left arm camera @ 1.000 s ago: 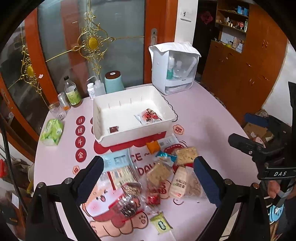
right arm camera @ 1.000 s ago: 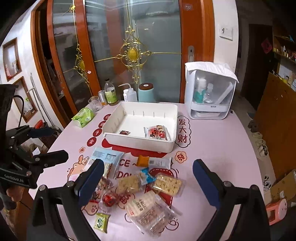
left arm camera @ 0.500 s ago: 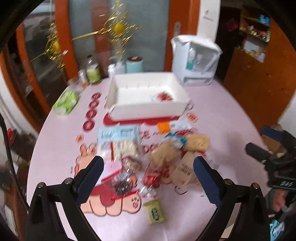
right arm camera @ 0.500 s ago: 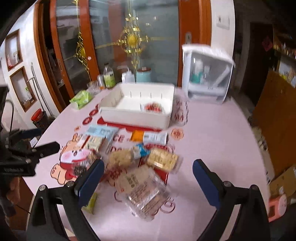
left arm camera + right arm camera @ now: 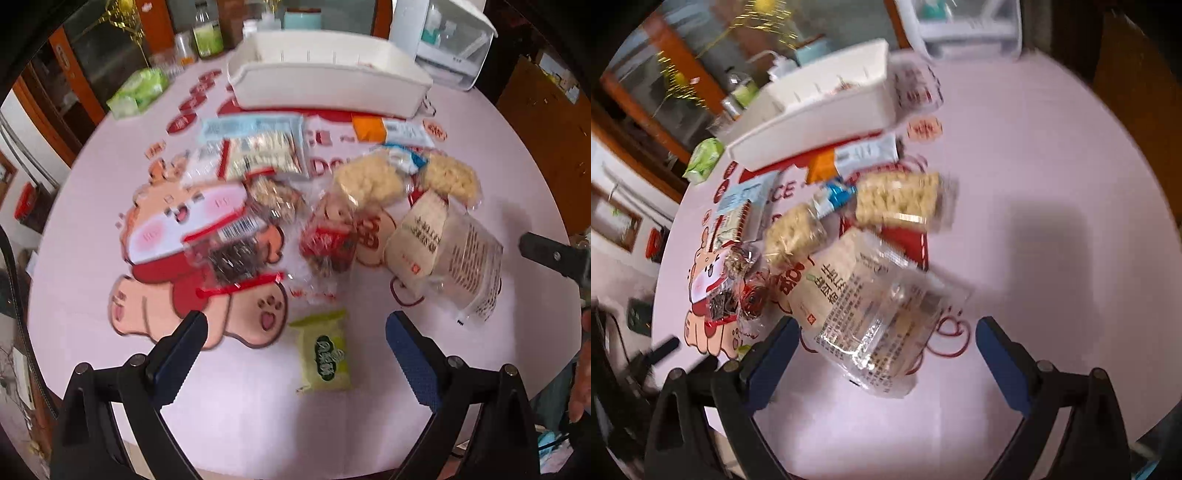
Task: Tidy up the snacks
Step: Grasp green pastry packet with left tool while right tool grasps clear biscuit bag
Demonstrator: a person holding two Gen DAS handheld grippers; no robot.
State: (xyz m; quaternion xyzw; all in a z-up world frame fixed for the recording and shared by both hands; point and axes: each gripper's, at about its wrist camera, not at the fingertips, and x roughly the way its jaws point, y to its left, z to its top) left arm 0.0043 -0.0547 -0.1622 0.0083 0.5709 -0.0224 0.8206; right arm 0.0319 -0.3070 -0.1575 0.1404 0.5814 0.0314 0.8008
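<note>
Pink and cartoon-printed, the round counter carries a heap of snack packets at mid-frame below a white bin at the top. Nearest the right gripper lies a clear crinkly biscuit pack, likely light, slippery and crushable, best pinched across its sealed edge; it sits just ahead of and between the wide-open, empty jaws. The left gripper, equally spread and empty, frames a small green sachet, soft and flat.
</note>
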